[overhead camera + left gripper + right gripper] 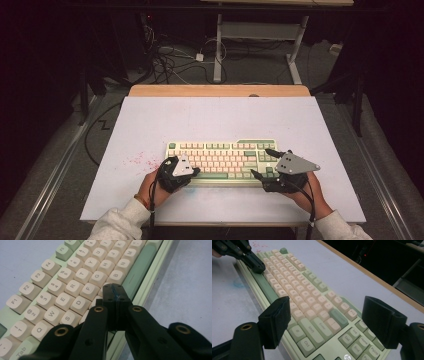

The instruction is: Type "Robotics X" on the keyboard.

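Keyboard check: both grippers at its near edge.

Right gripper (325,320) hovers with jaws spread wide over the right end of the pale green and cream keyboard (222,157), where Shift, Enter, Ctrl, Home and End read clearly. Left gripper (115,293), jaws clenched together, empty, tips down by the space bar (138,270) near B. The keyboard lies near the front of the white table (215,117).
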